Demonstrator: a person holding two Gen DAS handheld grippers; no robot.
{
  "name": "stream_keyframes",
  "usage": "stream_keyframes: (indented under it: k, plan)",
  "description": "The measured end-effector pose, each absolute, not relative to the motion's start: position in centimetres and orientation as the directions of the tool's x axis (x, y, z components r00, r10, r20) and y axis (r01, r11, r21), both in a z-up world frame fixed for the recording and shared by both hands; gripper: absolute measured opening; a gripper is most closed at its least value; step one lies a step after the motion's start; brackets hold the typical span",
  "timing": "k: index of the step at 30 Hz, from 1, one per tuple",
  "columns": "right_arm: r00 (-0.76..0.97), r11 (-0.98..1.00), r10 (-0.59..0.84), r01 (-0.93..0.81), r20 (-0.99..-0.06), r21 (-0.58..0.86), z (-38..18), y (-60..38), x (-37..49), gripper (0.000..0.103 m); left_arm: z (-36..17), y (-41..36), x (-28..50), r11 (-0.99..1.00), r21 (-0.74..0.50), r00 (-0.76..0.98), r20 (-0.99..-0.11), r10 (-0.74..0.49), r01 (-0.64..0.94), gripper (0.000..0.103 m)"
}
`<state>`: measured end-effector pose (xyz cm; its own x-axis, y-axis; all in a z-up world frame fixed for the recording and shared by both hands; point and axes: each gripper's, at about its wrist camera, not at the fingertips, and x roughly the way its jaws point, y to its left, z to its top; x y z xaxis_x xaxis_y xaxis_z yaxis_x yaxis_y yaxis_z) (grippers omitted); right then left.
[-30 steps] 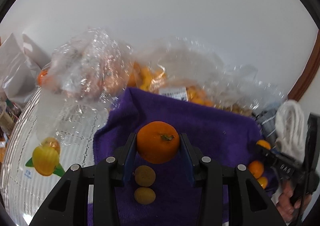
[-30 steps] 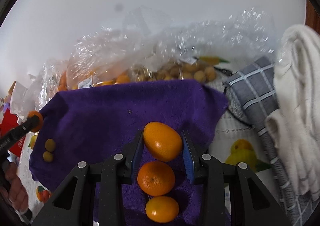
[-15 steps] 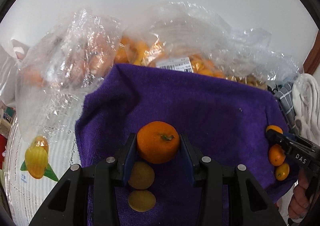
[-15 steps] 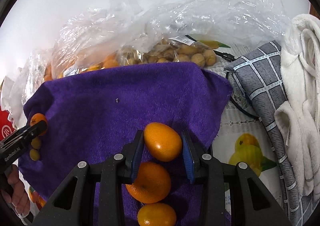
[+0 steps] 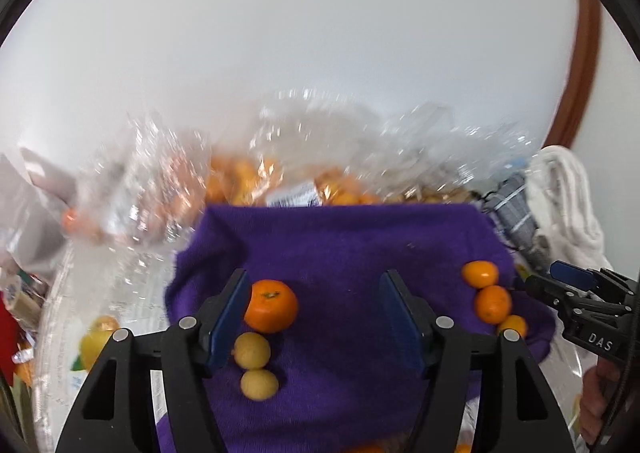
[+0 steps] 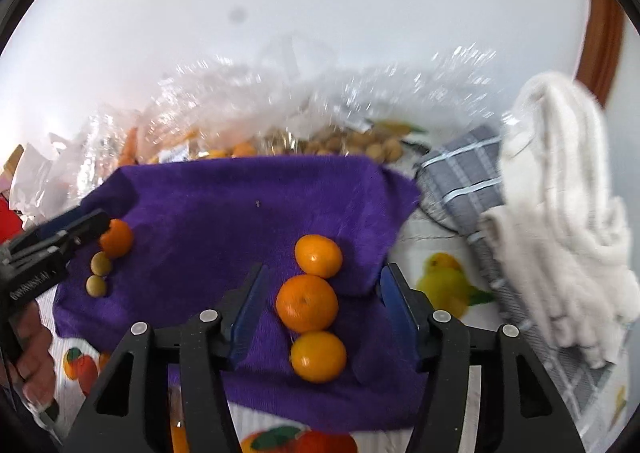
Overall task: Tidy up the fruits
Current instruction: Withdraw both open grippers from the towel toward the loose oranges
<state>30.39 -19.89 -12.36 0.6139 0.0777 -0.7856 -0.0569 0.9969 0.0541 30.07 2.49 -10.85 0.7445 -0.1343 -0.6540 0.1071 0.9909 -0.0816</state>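
I am spreading both tools at once: the left gripper [image 5: 320, 313] is letting go of its orange [image 5: 271, 305] near the purple towel's [image 5: 344, 245] left edge, and the right gripper [image 6: 320, 301] is releasing its mandarin [image 6: 318, 256] by the right edge, extending both rows.

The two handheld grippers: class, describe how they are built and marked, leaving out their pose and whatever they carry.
Both the left gripper and the right gripper are matte black plastic, with angular cut-out frames and silver round fasteners. Each has two flat fingers faced with blue pads. The right gripper's side, seen from the left wrist camera, carries white "DAS" lettering. A bare hand grips its handle; no sleeve is visible.
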Motion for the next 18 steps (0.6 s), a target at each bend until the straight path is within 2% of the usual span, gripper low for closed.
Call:
stream_keyframes:
  k: [4,8,18]
  plan:
    - [0.65,0.999,0.046,-0.009,-0.759,0.052,-11.1,-20.9,27.6,0.058,-10.2,3.2,26.6,0.993,-0.068,0.768,-0.629,-0.118,0.096,0.065]
    - [0.641,0.993,0.083,0.007,-0.763,0.114,-11.2,-21.6,24.8,0.058,-11.4,4.6,23.3,0.994,-0.066,0.74,-0.664,-0.107,0.084,0.065]
    - [0.588,0.991,0.131,-0.062,-0.798,0.117,-14.5,-18.5,19.5,0.058,-17.4,8.9,16.9,1.0,0.003,0.649,-0.761,-0.004,0.01,0.065]
